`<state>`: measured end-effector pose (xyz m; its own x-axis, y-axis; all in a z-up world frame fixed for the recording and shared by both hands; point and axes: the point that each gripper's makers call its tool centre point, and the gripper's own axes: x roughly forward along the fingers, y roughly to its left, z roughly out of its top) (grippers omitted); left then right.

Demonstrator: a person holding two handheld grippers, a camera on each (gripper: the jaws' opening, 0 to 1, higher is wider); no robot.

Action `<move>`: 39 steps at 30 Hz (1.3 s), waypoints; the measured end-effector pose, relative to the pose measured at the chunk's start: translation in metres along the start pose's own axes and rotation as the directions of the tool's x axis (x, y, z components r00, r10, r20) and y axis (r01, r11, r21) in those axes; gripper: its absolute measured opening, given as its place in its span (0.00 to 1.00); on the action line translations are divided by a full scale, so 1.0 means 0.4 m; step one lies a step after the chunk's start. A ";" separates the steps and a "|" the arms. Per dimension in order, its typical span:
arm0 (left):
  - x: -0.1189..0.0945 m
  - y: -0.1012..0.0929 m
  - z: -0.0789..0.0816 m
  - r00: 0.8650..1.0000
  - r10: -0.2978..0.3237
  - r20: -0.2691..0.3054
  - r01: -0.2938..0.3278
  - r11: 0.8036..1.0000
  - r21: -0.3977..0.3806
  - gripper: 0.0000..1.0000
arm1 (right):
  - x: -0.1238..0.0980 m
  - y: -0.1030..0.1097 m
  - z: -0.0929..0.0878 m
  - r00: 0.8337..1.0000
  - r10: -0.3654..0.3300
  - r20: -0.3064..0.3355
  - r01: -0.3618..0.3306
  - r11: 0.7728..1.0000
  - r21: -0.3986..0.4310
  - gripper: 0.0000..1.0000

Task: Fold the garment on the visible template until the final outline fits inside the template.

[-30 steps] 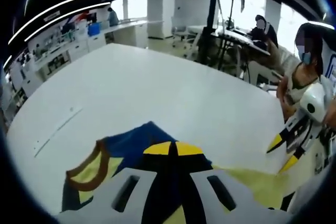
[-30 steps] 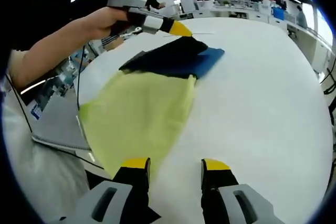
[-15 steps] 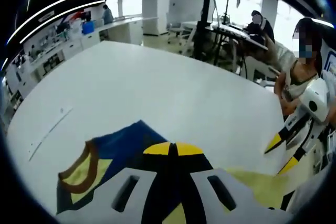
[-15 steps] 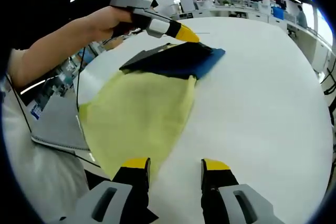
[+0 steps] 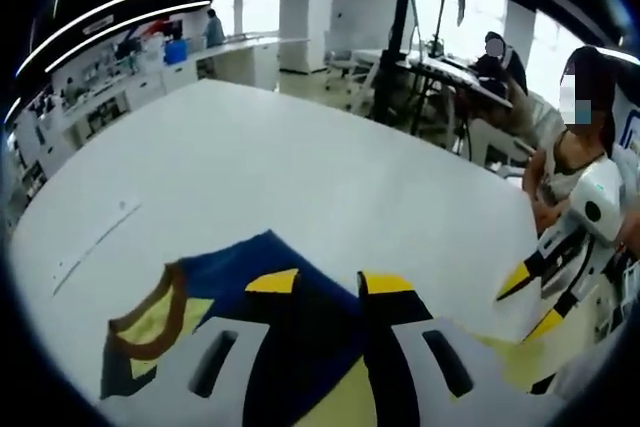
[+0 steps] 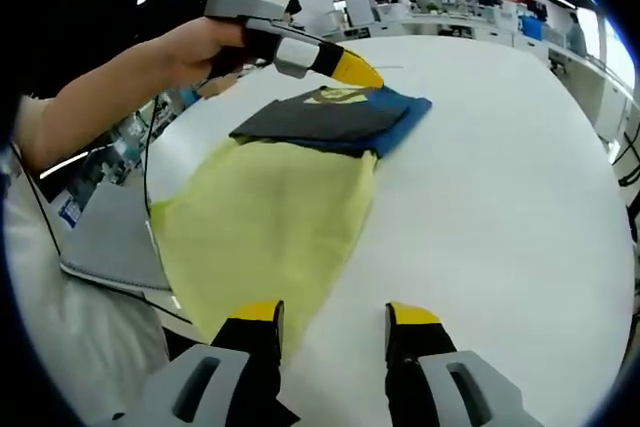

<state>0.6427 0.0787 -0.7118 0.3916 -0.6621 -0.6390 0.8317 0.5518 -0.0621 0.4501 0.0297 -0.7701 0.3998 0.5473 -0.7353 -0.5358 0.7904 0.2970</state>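
Observation:
A dark blue garment [image 5: 250,267] with a brown collar and yellow inside lies folded on the white table, its near part resting on the far end of a pale yellow template [image 6: 270,217]. My left gripper [image 5: 330,282] hangs just over the garment, jaws apart, nothing between them. In the right gripper view the garment [image 6: 330,119] shows a dark grey folded panel on top, with the left gripper [image 6: 355,72] just above its far edge. My right gripper [image 6: 335,312] stands open at the template's near edge, holding nothing. The left gripper view shows it at the right [image 5: 528,304].
The white table [image 6: 500,177] stretches wide and bare to the right of the garment. A grey flat object [image 6: 105,237] lies beside the template at the table's edge. A person's arm [image 6: 120,97] holds the left gripper. Desks and seated people fill the background.
My left gripper has gone from shut on the garment's fold to open, letting it go. The folded panel now lies flatter on the garment. The right gripper has stayed put.

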 end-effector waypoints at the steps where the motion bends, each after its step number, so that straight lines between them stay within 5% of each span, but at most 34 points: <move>1: -0.003 0.002 -0.001 1.000 0.004 0.001 -0.004 1.000 0.001 0.23 | 0.000 0.001 0.002 1.000 0.001 0.001 -0.001 1.000 -0.003 0.37; 24: -0.104 0.034 -0.055 0.998 0.050 0.022 -0.049 0.998 -0.043 0.26 | -0.003 0.034 0.035 1.000 0.004 0.001 -0.004 0.999 -0.045 0.38; 39: -0.196 0.059 -0.170 0.996 0.085 0.008 -0.083 0.991 -0.100 0.25 | 0.009 0.067 0.047 1.000 0.010 -0.007 -0.011 0.997 -0.070 0.38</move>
<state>0.6047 0.1781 -0.7153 0.4636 -0.6169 -0.6360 0.7525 0.6531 -0.0850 0.4513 0.0580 -0.7535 0.3889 0.5533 -0.7366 -0.5908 0.7633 0.2614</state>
